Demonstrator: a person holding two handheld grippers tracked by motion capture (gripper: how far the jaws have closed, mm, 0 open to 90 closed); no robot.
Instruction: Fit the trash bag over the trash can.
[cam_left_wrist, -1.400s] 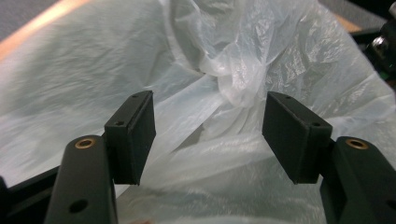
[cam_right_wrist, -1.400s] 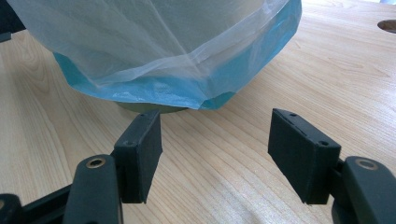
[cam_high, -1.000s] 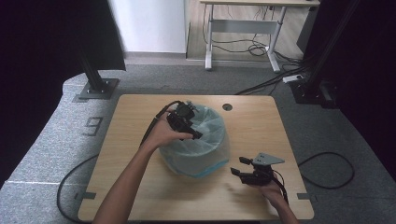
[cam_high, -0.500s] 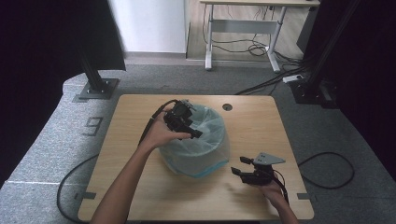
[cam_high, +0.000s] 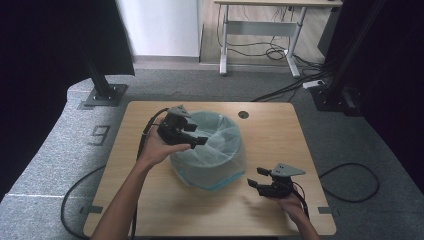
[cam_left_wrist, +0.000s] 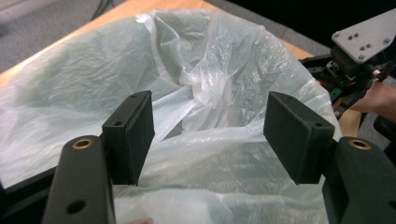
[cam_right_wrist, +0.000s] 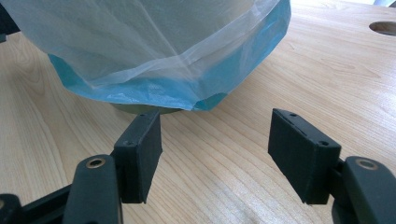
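I hold my left claw (cam_high: 192, 135) over the near-left rim of the round bin lined with a thin, translucent pale plastic bag (cam_high: 220, 150), at about nine o'clock on the bin's mouth as the high view shows it. Its jaws stand spread, nothing between the pads. In the left gripper view, my two black pads (cam_left_wrist: 130, 135) frame the crumpled plastic liner (cam_left_wrist: 205, 88), which bunches into a twisted fold at twelve o'clock from the gap; the film lies below and beyond the pads, and I cannot tell whether it brushes them.

The bin sits near the middle of the light wooden table (cam_high: 150, 200), slightly toward the far edge, with the bag's blue-tinted hem draped down its outer wall almost to the tabletop.

My right claw (cam_high: 262, 179) rests low by the table at about four o'clock from the bin, apart from it, jaws pointing toward the bin's base. Those jaws are spread as well, holding nothing. In the right gripper view, the pads (cam_right_wrist: 140, 149) hover just above the wood grain (cam_right_wrist: 224, 158), and the bag's blue hem (cam_right_wrist: 154, 95) hangs at twelve o'clock, close ahead but not touched. A round cable hole (cam_high: 243, 114) sits in the table at one o'clock from the bin.
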